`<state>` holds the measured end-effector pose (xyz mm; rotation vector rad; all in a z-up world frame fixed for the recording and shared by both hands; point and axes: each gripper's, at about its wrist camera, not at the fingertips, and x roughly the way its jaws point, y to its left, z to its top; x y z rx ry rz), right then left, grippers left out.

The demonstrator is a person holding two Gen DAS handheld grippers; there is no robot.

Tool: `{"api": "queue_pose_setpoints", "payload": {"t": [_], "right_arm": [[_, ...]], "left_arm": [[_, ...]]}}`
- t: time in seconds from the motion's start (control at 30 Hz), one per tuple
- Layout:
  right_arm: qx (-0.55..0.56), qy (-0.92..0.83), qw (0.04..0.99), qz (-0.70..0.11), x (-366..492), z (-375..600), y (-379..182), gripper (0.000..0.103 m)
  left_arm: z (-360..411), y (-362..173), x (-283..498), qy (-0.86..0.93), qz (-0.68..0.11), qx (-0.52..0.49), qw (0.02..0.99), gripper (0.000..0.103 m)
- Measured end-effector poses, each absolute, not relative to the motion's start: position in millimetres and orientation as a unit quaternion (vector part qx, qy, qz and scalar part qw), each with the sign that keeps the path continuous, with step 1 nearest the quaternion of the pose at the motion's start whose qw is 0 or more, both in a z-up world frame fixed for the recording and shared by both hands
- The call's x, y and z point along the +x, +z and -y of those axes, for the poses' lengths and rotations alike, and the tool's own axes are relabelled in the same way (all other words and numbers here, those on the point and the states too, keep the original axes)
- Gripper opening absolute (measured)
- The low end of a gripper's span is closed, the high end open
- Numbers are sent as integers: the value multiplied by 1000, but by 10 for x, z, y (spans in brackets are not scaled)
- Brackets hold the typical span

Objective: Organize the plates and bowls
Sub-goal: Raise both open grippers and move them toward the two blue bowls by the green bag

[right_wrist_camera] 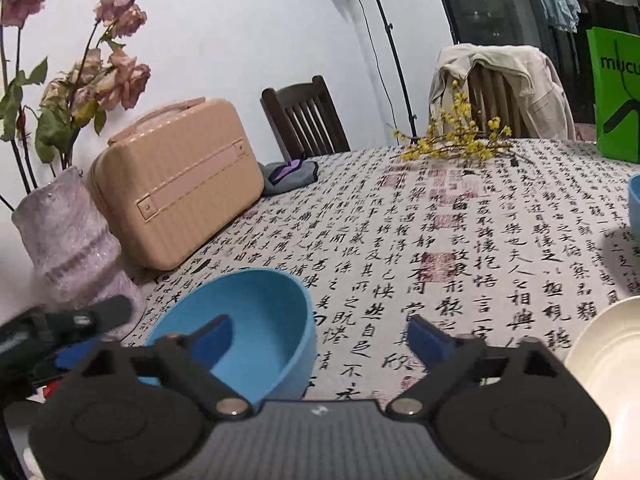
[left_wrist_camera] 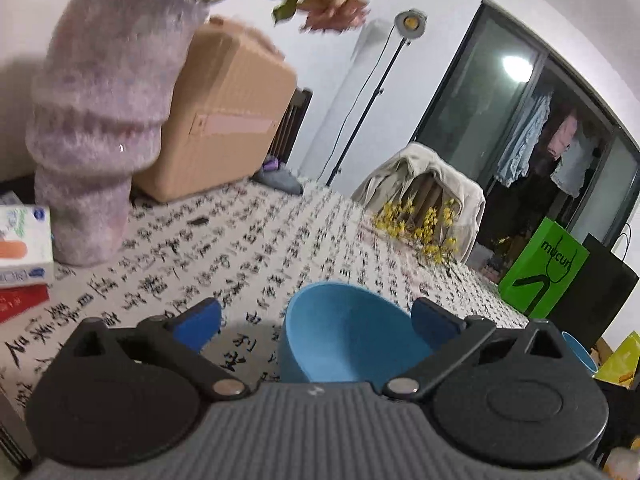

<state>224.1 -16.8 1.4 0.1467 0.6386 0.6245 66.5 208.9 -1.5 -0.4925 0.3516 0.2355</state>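
A blue bowl stands on the calligraphy tablecloth, between the spread fingers of my open left gripper, nearer the right finger. In the right wrist view the same blue bowl lies ahead left, with my open right gripper behind it and its left fingertip over the bowl's opening. The left gripper's finger shows at the bowl's left side. A cream plate lies at the right edge. Another blue bowl is cut off at the far right.
A fuzzy lilac vase with dried roses and a beige case stand at the left. Boxes lie at the far left. Yellow flower sprigs, a grey cloth, a green bag and chairs line the far side.
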Motion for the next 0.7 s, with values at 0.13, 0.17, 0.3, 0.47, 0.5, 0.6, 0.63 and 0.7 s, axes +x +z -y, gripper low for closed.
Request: {"api": "queue_pose_setpoints", "payload": {"t": [0.13,0.17,0.3,0.47,0.5,0.6,0.63,0.7], "right_arm": [[62,290,908,-295,2172,270,43,103],[60,286,911,-292,2155,296,53,103],[57,277,917,-282,2094,422,74,103],[64,272,919,-278,2059,572,92,103],[65,270,920,-278,2056,595,94,103],[70,266,920,-278,2046,673,87,103],[71,266,920,-278,2044,694,83,103],[73,263,921,-279,2042,744,74,103]], "left_arm": [[-1966,61,536,119,-152,-213,958,103],[-1939,72,510,119,-148,-210,959,103],[-1880,81,425,110,-143,-205,962,103],[-1790,78,363,104,-144,-195,965,103],[-1779,78,364,101,-145,-194,965,103],[-1731,91,356,93,-144,-194,966,103],[-1717,95,358,92,-144,-193,966,103],[-1680,98,362,88,-144,-191,967,103]]}}
